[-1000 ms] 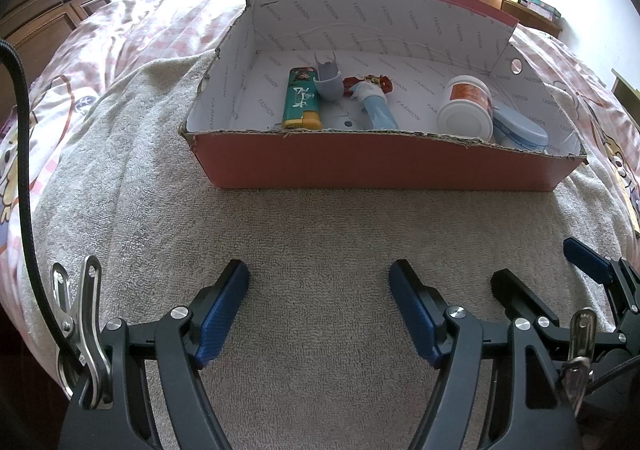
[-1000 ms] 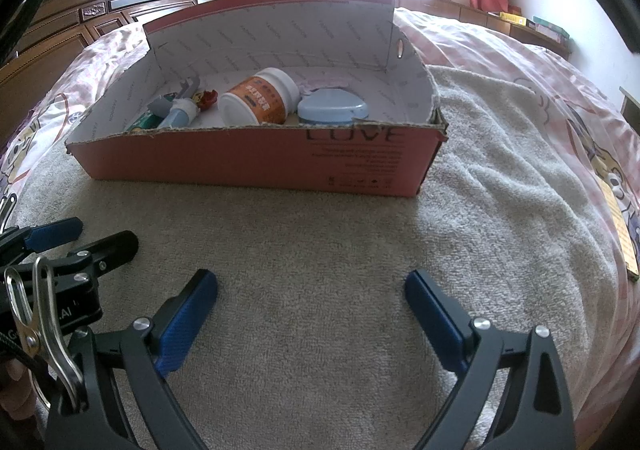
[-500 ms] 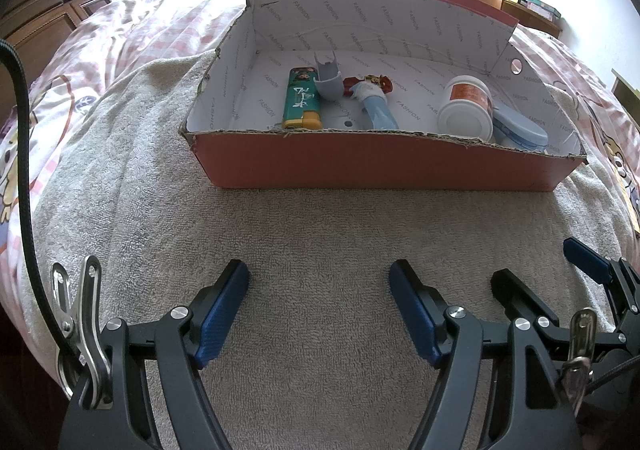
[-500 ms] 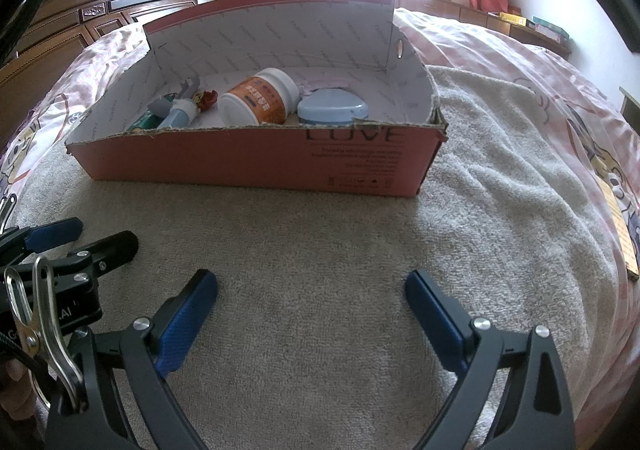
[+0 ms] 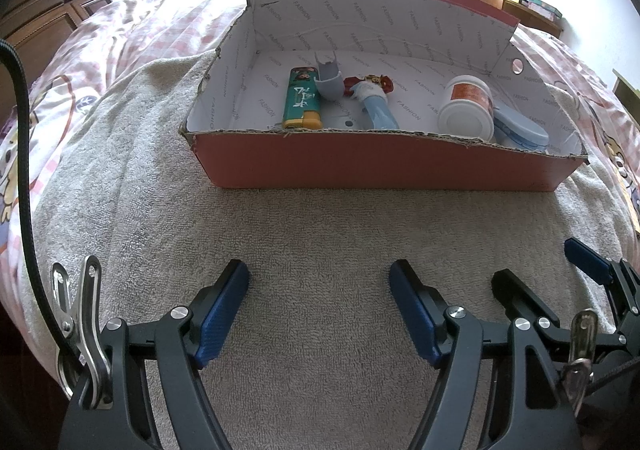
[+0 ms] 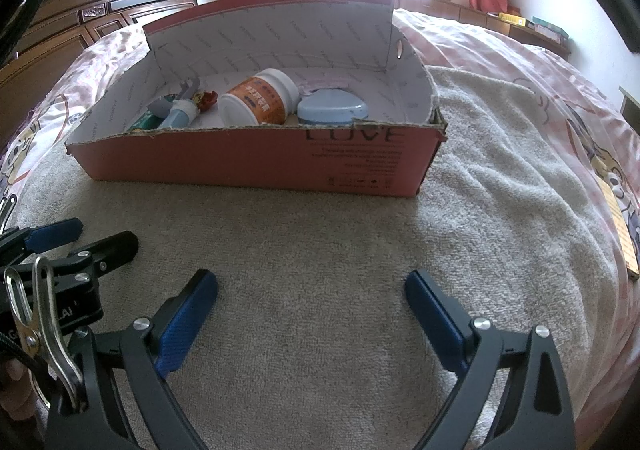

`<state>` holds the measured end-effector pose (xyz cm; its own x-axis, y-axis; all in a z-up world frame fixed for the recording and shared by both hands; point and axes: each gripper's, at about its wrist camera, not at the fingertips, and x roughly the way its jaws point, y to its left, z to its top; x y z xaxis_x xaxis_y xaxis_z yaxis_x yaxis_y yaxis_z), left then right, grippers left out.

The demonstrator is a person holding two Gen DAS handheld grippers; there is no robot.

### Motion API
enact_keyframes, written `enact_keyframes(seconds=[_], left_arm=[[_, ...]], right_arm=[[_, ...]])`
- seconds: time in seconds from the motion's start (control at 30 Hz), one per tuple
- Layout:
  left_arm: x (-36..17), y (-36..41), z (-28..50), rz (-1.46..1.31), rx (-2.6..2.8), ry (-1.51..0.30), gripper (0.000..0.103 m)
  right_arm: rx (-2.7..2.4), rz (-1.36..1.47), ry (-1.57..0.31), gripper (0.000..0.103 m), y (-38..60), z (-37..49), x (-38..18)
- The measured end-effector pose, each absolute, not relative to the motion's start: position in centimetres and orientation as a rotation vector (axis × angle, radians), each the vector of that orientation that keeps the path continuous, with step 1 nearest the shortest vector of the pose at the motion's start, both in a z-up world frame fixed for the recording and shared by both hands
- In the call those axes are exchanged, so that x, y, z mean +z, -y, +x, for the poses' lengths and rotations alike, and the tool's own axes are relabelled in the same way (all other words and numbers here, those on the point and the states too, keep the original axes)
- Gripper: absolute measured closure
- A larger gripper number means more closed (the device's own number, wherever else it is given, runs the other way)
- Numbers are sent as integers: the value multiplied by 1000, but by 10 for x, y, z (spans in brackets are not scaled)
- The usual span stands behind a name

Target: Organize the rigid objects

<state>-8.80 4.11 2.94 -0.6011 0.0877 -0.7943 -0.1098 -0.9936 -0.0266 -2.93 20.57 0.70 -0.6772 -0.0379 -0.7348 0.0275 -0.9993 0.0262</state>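
Both grippers, left gripper [image 5: 319,282] and right gripper [image 6: 311,292], fingers spread and empty, hover over a grey towel [image 5: 320,226] before the red box [image 5: 376,162] holding a lighter [image 5: 302,100] and jar [image 6: 260,100].

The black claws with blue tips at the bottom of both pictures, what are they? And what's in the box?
They are two hand-held grabbers; a person holds one in each hand. Each carries a small camera looking along its two fingers, so one picture comes from the left grabber and the other from the right grabber. Both are open and hold nothing, above a grey towel spread on a bed. Ahead on the towel sits a pink cardboard box with a white inside. In it lie a green and yellow lighter, a grey plastic piece, a pale blue doll-like figure with red on top, a white jar with an orange label on its side, and a flat pale blue case.
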Motion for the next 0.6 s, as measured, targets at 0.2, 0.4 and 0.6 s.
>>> enact_keyframes(seconds=[0.2, 0.4, 0.6], left_arm=[[29, -41, -88, -1344, 2717, -38, 28], [29, -39, -84, -1343, 2724, -29, 28], [29, -38, -86, -1353, 2721, -24, 28]], right_arm=[[-2845, 1246, 20, 5, -206, -30, 7], [-2845, 1246, 21, 5, -206, -29, 7], [-2845, 1245, 21, 5, -206, -30, 7]])
